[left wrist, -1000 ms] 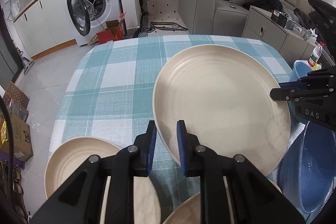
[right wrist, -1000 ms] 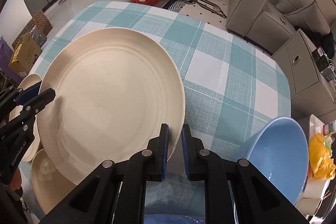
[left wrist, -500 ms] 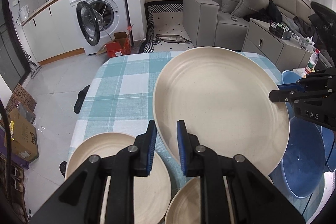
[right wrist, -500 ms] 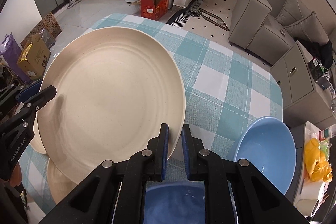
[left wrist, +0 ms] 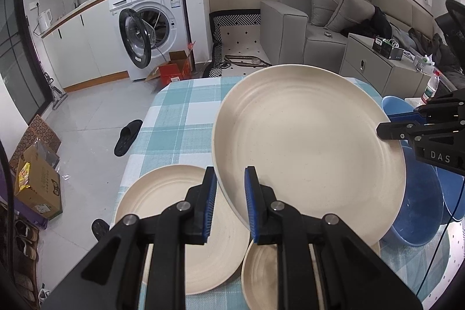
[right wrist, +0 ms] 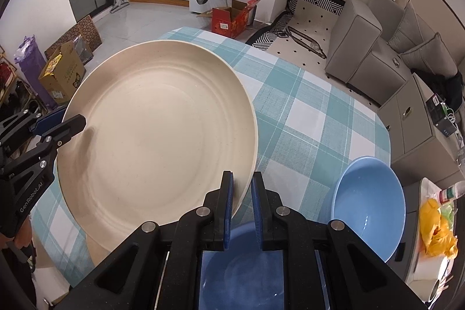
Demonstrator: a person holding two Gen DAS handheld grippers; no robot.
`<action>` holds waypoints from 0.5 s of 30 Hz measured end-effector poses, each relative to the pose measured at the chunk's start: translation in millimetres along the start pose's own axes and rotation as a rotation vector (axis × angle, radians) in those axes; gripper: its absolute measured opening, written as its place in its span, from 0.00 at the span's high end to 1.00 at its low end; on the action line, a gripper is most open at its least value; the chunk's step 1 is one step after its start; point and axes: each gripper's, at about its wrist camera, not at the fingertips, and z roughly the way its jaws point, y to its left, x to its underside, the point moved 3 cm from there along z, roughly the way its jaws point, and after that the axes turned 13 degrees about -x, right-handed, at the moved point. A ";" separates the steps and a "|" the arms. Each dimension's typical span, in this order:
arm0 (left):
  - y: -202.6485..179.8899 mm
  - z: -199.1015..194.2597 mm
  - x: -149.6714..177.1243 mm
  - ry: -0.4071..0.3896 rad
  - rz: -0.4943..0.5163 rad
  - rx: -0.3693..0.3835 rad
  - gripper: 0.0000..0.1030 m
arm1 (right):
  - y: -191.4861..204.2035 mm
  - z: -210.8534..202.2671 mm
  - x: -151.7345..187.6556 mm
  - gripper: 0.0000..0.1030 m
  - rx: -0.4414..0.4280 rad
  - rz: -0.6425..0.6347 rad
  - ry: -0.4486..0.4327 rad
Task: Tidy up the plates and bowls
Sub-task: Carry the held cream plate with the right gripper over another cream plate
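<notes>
Large cream plate (left wrist: 308, 153) held aloft above the checked tablecloth (right wrist: 305, 118), left gripper (left wrist: 229, 196) and right gripper (right wrist: 241, 193) each clenched on opposite rims. Step: carrying. Next, probably lowering it onto the cream plate (left wrist: 174, 222) below its left edge.

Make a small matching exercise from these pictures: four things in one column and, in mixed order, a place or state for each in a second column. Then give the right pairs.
Things
1. large cream plate
2. second cream plate
3. blue bowl
4. washing machine

Places or states
A. stands on the floor with its door open
B. lies flat on the checked tablecloth
C. held in the air by the left gripper and the right gripper
D. sits near the table's right edge

Pairs: 1-C, 2-B, 3-D, 4-A
</notes>
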 end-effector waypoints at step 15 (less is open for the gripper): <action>12.0 -22.9 30.1 -0.004 -0.013 -0.014 0.83 | 30.6 -12.0 30.0 0.88 -0.026 -0.038 -0.004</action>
